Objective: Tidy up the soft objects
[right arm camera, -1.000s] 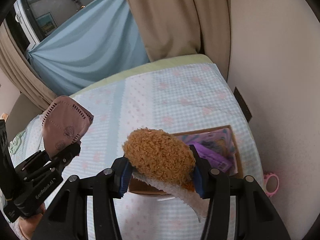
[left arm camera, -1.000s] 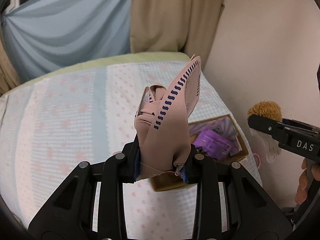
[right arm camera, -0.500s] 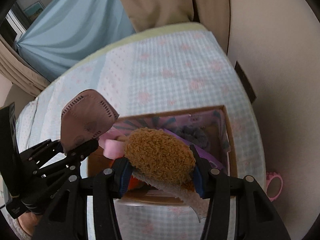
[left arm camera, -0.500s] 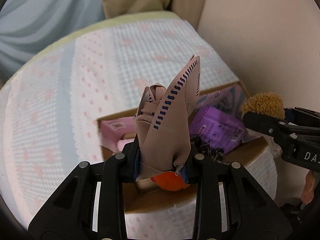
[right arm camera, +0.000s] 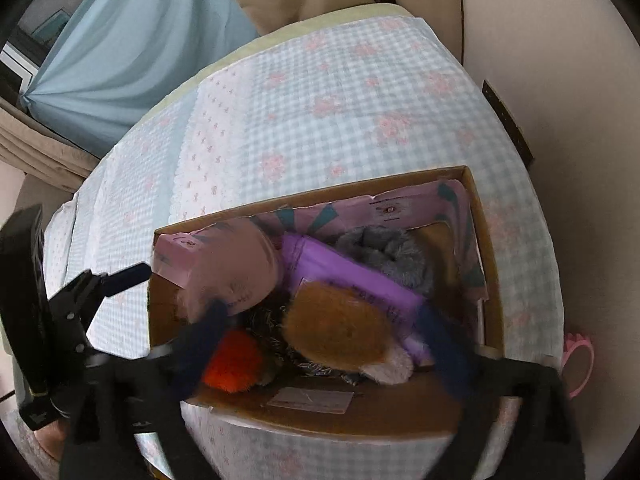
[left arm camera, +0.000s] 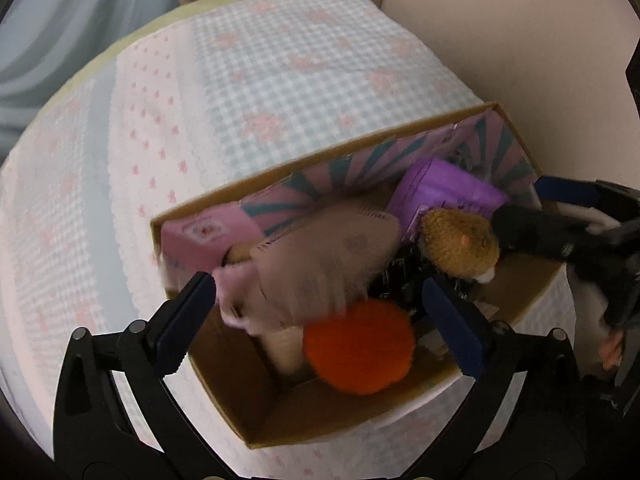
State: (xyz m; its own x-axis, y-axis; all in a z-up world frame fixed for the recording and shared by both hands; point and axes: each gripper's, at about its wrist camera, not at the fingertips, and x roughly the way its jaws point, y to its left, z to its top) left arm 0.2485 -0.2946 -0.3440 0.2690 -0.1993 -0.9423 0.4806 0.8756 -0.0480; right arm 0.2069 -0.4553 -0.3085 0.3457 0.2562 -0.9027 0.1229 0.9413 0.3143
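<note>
A cardboard box (left arm camera: 224, 396) sits on the checked bedspread; it also shows in the right wrist view (right arm camera: 404, 408). My left gripper (left arm camera: 320, 316) is open over the box. The pink face mask (left arm camera: 324, 264) lies blurred in the box between its fingers; it also shows in the right wrist view (right arm camera: 236, 276). My right gripper (right arm camera: 324, 348) is open, blurred. The brown plush toy (right arm camera: 336, 340) lies in the box between its fingers; it also shows in the left wrist view (left arm camera: 460, 244). The box also holds an orange pompom (left arm camera: 360, 348), a purple packet (right arm camera: 352, 276) and a grey fluffy item (right arm camera: 388, 252).
The box lies near the bed's right edge by a beige wall (right arm camera: 560, 60). A pink ring-shaped thing (right arm camera: 578, 364) sits right of the box. Curtains (right arm camera: 132, 48) hang behind the bed. A pink carton (left arm camera: 200, 236) stands in the box's left corner.
Both grippers moved down over the box and opened. The mask has left my left gripper and the plush toy has left my right gripper; both are now in the box.
</note>
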